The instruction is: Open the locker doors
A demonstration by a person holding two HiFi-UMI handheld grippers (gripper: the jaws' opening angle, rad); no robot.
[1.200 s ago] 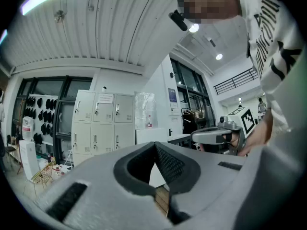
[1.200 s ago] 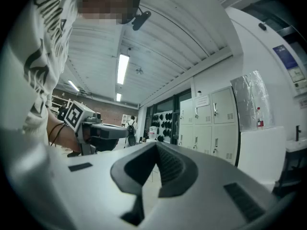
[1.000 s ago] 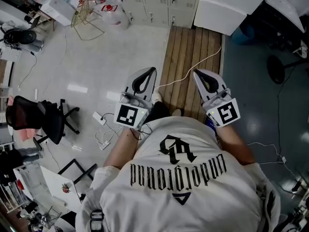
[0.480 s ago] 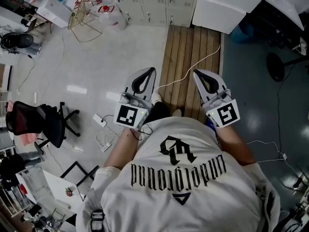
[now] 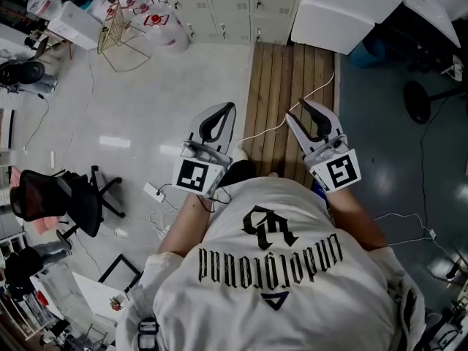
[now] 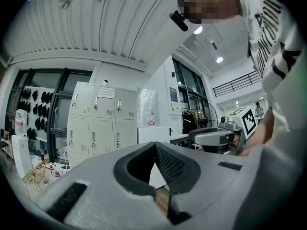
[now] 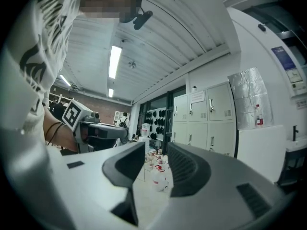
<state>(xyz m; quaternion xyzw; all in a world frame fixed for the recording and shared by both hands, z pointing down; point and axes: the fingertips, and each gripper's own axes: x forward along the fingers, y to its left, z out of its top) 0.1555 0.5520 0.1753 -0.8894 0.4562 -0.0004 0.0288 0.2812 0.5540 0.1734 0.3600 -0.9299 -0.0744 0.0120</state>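
Observation:
A bank of pale metal lockers [image 5: 234,6] runs along the top of the head view, doors closed, some way ahead of both grippers. The lockers [image 6: 98,123] also show beyond the left gripper's jaws, and the lockers [image 7: 206,119] stand right of the right gripper's jaws. My left gripper [image 5: 231,107] is held level over the floor, jaws shut with the tips meeting and nothing in them. My right gripper [image 5: 302,110] is level over the wooden strip. Its jaws have just been opening and stand apart, with nothing between them.
A wooden floor strip [image 5: 289,86] leads to the lockers, with a white cable [image 5: 270,126] lying across it. A big white cabinet [image 5: 344,13] stands at the right of the lockers. Water jugs [image 5: 164,24] and a wire rack [image 5: 121,28] stand left; an office chair [image 5: 58,196] is behind-left.
The floor and chair have slid down the view as the person stepped toward the lockers with both grippers. The right gripper's jaws, shut before, now stand apart.

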